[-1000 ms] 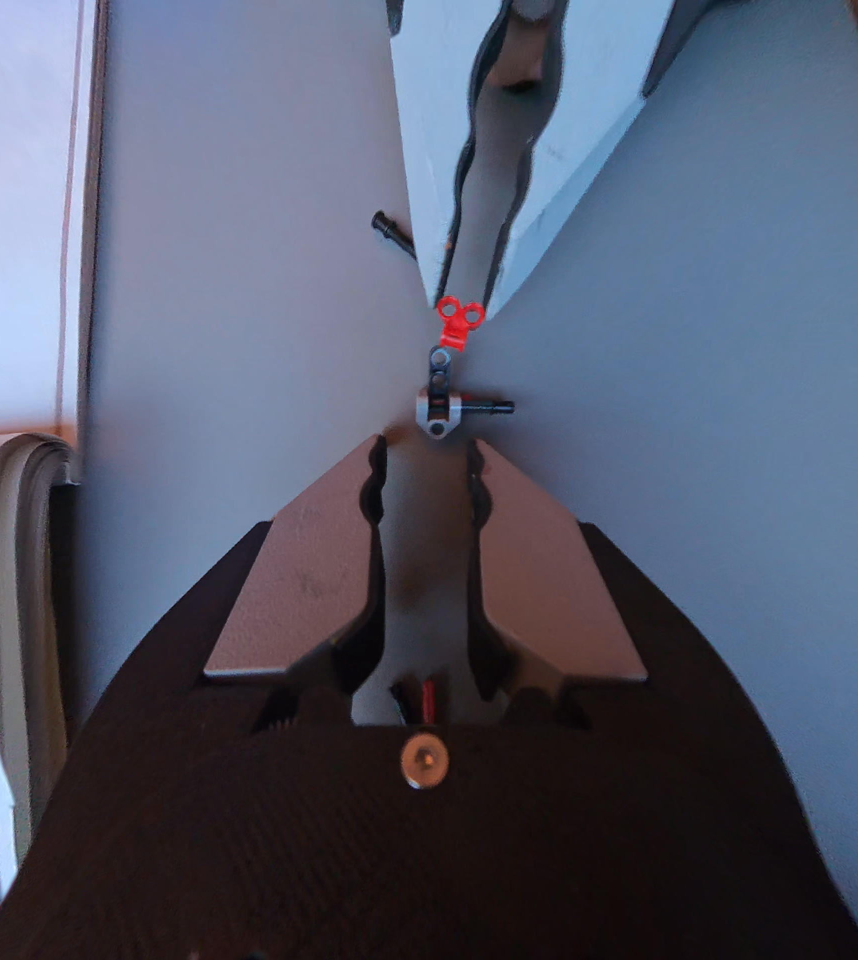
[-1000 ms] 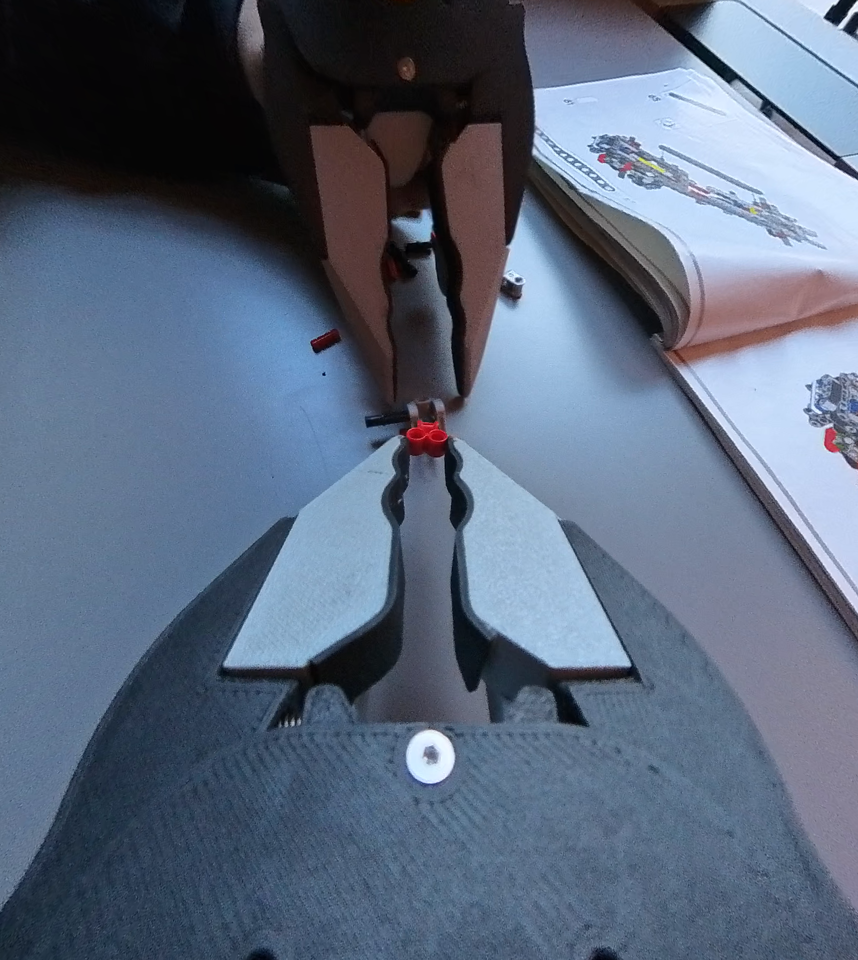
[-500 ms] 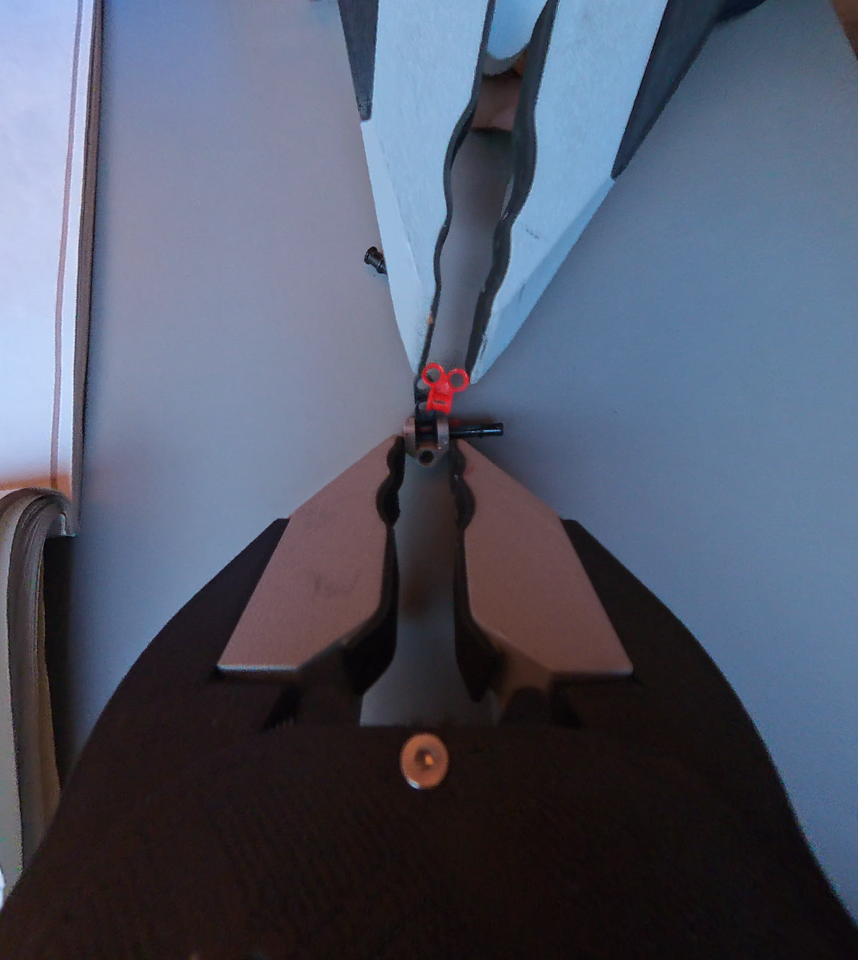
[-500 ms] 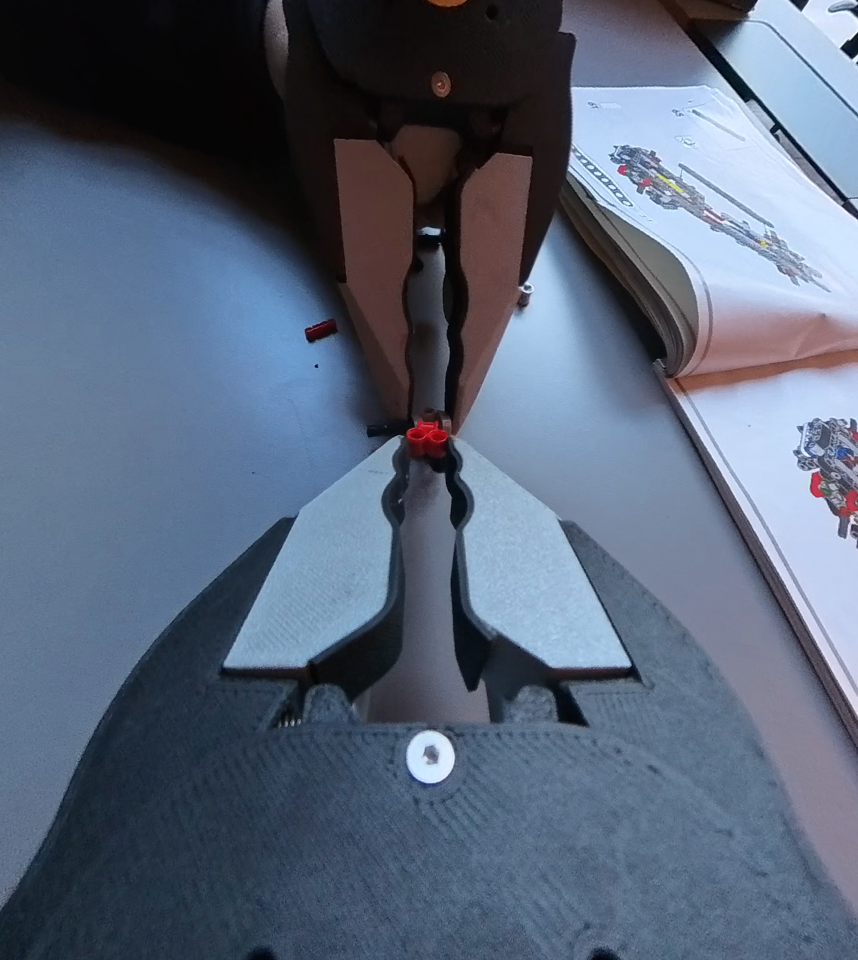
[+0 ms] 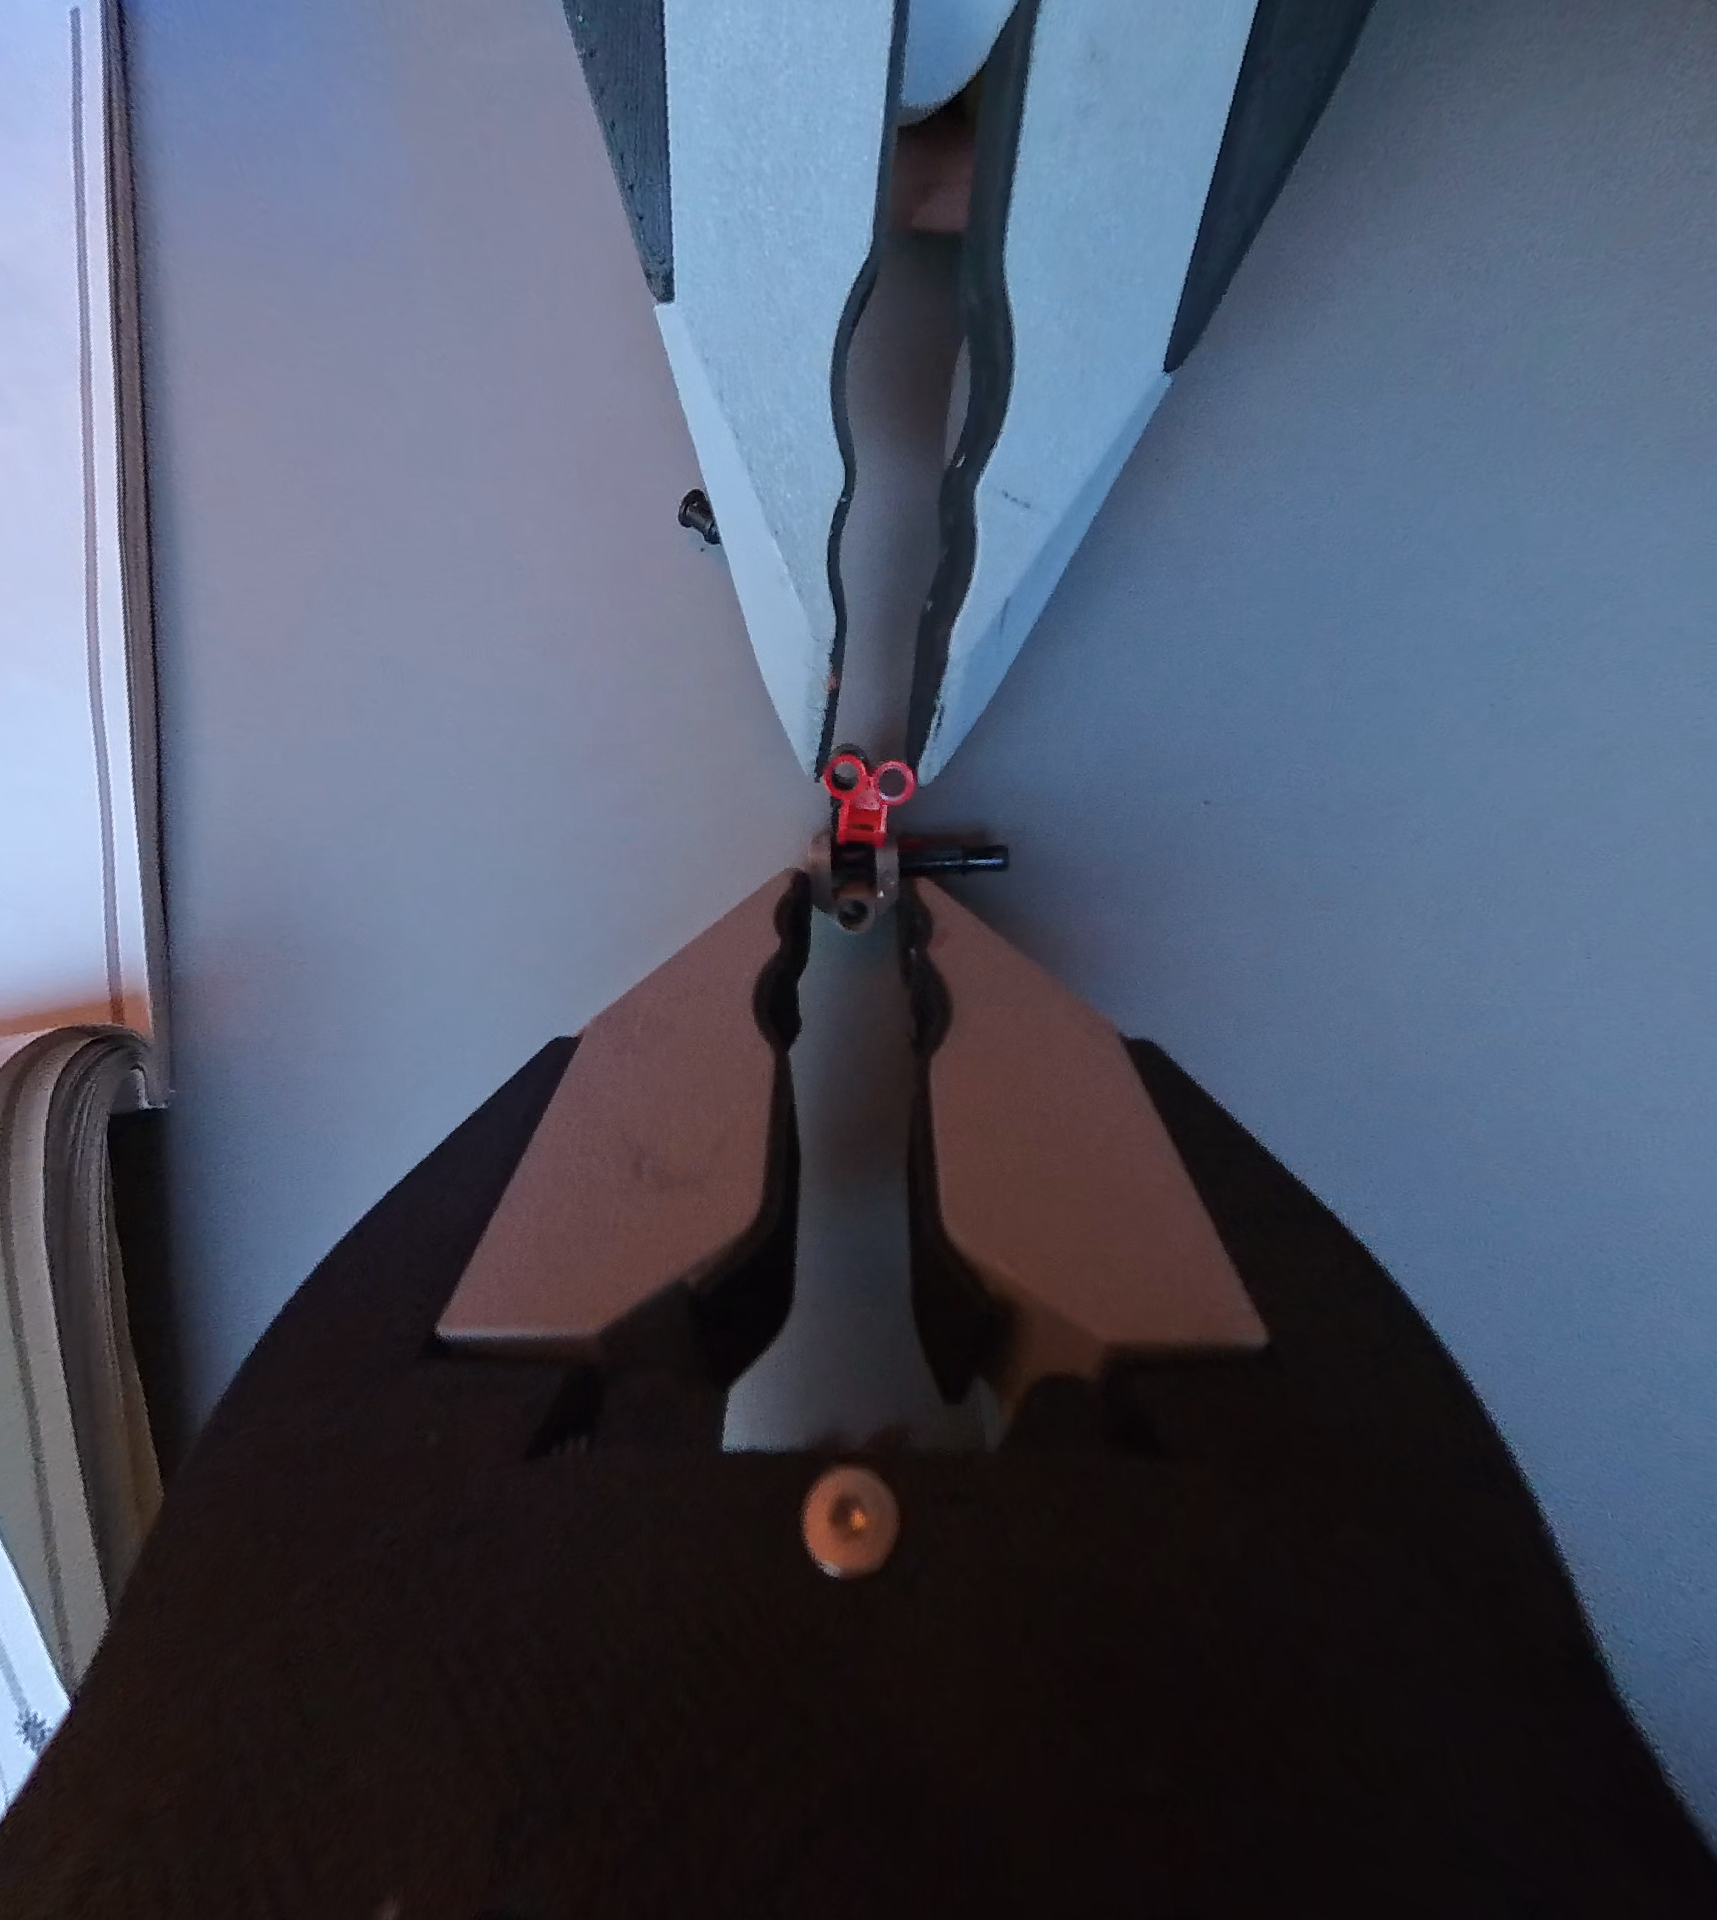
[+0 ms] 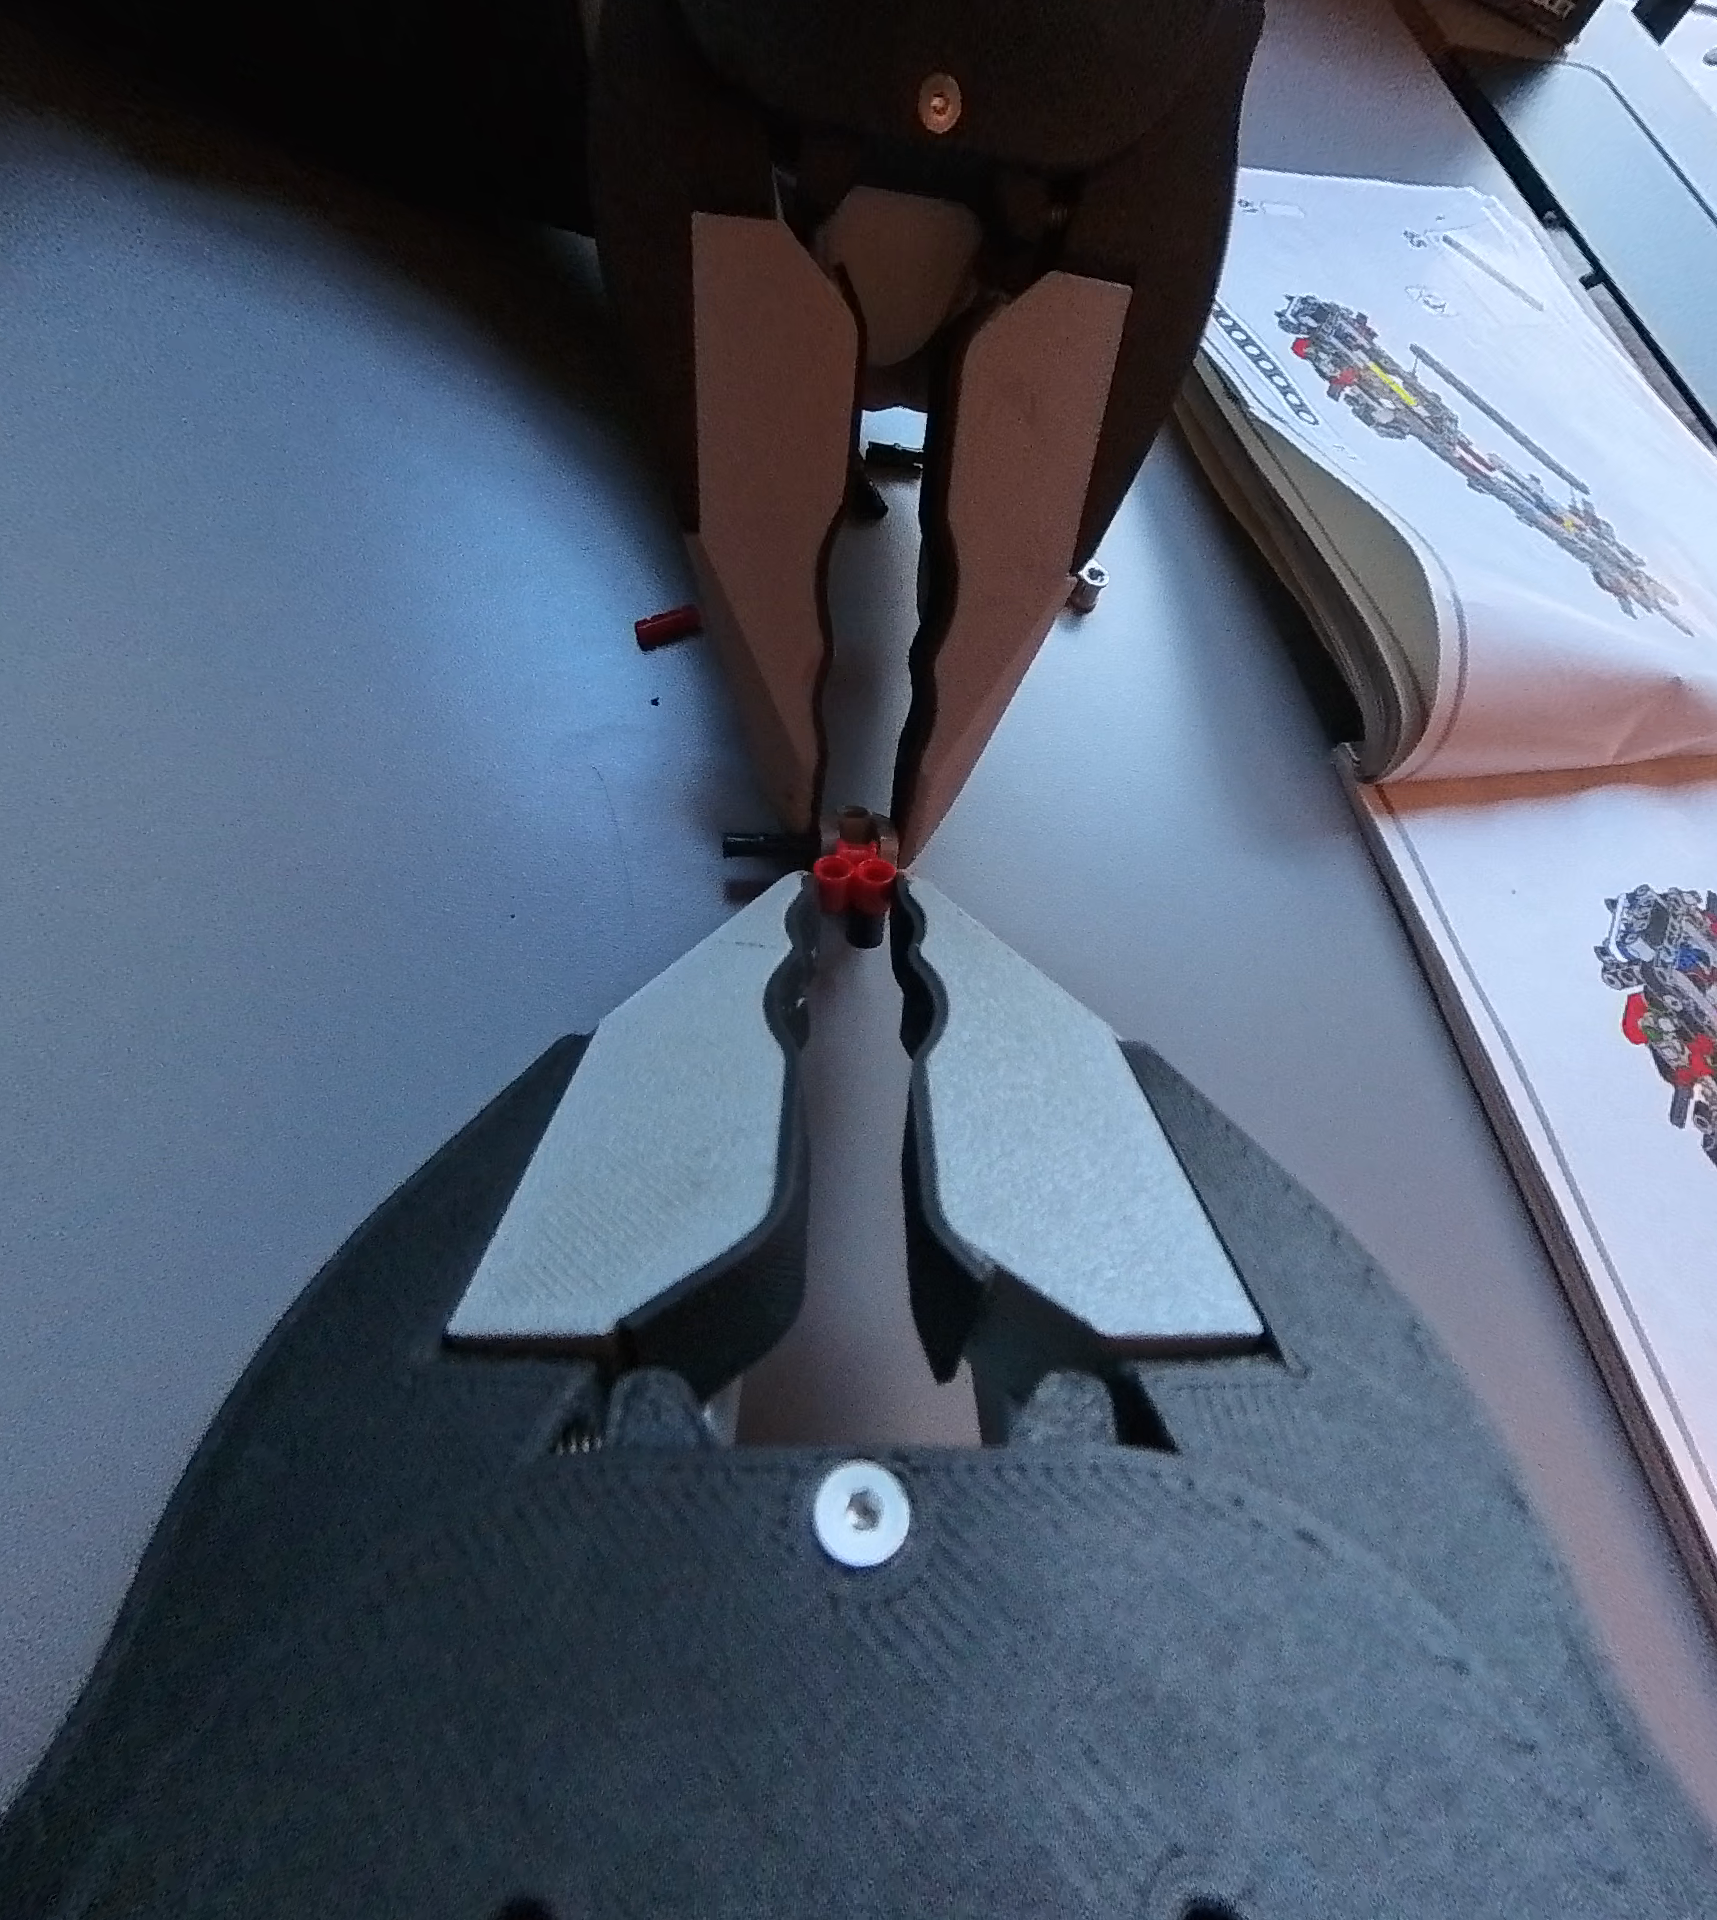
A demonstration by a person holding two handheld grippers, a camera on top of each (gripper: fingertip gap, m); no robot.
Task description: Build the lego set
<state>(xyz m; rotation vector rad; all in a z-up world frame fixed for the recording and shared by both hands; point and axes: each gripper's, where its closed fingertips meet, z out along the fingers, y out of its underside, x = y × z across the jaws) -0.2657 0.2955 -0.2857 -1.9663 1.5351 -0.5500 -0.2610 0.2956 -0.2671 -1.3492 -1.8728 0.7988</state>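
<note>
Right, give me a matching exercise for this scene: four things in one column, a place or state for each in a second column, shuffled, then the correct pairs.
Things:
1. red connector piece
2. grey connector piece
3. open instruction booklet
4. loose red pin

Places or states:
A. lying on the grey table, to one side of the left gripper
B. pinched at the tips of the right gripper
C. spread out at the table's edge, beside both grippers
D. clamped at the left gripper's tips, a black pin sticking out sideways

Pairs: 1-B, 2-D, 3-C, 4-A
</note>
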